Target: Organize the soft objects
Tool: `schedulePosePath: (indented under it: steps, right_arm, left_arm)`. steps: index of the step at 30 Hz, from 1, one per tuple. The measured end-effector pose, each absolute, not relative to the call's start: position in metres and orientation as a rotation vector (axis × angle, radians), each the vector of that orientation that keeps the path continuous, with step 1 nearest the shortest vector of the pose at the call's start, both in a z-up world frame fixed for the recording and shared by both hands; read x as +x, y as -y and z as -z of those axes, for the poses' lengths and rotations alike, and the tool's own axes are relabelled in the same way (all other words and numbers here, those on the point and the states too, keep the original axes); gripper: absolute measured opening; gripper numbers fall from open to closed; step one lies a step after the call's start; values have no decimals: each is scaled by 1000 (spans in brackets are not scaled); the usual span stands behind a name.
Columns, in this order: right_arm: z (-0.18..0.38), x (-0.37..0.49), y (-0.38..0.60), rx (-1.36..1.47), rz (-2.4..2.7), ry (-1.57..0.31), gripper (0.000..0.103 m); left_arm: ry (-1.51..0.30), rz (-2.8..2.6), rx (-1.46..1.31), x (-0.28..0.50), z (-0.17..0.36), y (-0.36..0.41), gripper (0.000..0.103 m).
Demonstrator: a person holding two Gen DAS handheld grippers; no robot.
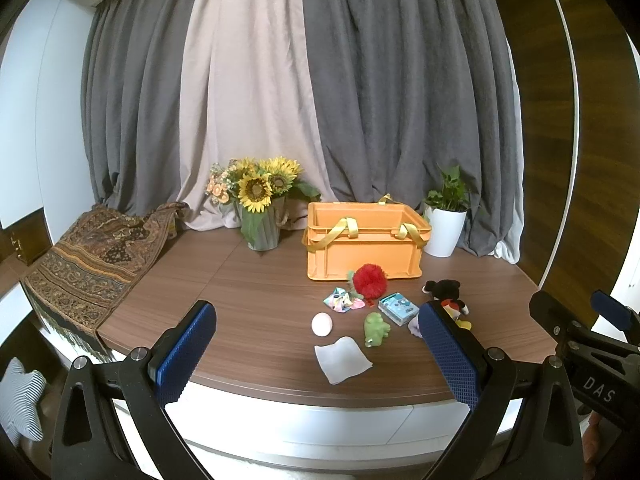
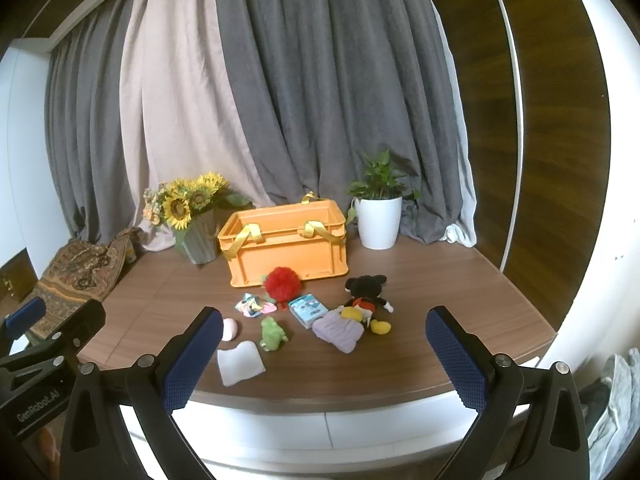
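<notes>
The wood-grain tabletop (image 2: 440, 280) carries all task items. At its rear centre stands the open orange plastic crate with yellow strap handles (image 2: 286, 246), between a grey vase of sunflowers (image 2: 200, 240) and a white pot with a green plant (image 2: 378, 222).

The soft objects lie in a loose cluster in front of the crate:
- black-and-red plush mouse (image 2: 366, 294), on its back, long axis running from the crate toward the near edge;
- lilac knitted cloth (image 2: 340, 332), touching the mouse's near side;
- red fluffy pompom (image 2: 282, 283), just beside the crate wall;
- folded white cloth (image 2: 240, 362), nearest the table edge;
- blue printed packet (image 2: 306, 310);
- pastel patterned scrunchie (image 2: 254, 306);
- green plush frog (image 2: 272, 333);
- pale pink ball (image 2: 229, 329).

Both tools are held short of the near edge, empty. The right gripper (image 2: 324, 360) has its jaws spread wide; the lilac cloth and mouse lie ahead between the finger lines, making this the nearer tool for them. The left gripper (image 1: 320, 354) is likewise spread wide, facing the white cloth, ball and frog.
</notes>
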State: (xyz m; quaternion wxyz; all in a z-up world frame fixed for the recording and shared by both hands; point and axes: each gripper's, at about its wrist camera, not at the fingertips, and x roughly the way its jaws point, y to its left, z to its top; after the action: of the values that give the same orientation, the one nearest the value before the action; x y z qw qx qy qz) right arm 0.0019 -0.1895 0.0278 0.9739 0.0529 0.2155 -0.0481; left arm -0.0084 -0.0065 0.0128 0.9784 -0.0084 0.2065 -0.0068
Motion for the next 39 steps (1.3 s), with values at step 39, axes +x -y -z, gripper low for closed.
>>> schedulePosePath:
  steps: [39]
  right_arm:
    - [3, 33, 177, 113, 82, -528, 103]
  left_arm:
    - [-561, 36, -2, 35, 35, -1, 103]
